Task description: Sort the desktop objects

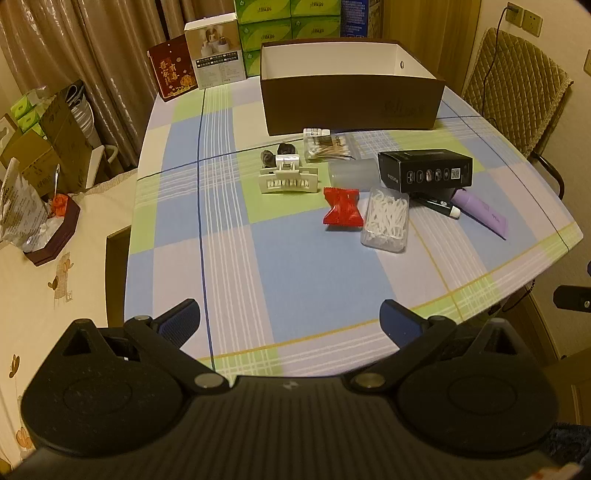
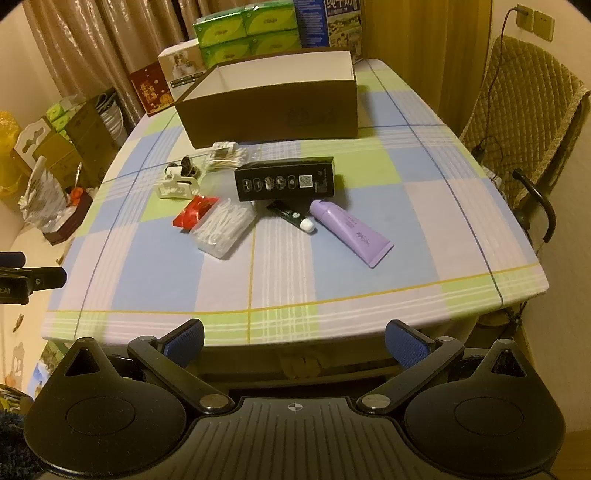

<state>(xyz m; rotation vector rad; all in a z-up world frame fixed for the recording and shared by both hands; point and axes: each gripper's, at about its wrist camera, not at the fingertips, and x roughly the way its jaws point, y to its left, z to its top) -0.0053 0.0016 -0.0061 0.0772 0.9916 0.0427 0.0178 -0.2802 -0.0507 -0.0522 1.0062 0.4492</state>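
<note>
A brown open box [image 1: 351, 107] [image 2: 273, 107] stands at the back of the checked table. In front of it lie a black carton [image 1: 424, 171] [image 2: 284, 179], a purple tube [image 1: 480, 212] [image 2: 351, 230], a dark tube with a white cap [image 1: 439, 205] [image 2: 291, 216], a clear case of floss picks [image 1: 386, 219] [image 2: 223, 227], a red packet [image 1: 341, 206] [image 2: 195, 214], a white holder [image 1: 288, 177] [image 2: 177, 184] and a cotton swab pack [image 1: 328, 146] [image 2: 225, 155]. My left gripper [image 1: 290, 319] and right gripper [image 2: 295, 338] are open and empty near the front edge.
Green tissue packs [image 1: 288, 22] [image 2: 243, 33] and gift boxes [image 1: 173, 72] stand behind the brown box. A padded chair [image 1: 517, 99] [image 2: 524, 122] is at the right. A side table with a bag and a tray [image 1: 51, 229] is at the left.
</note>
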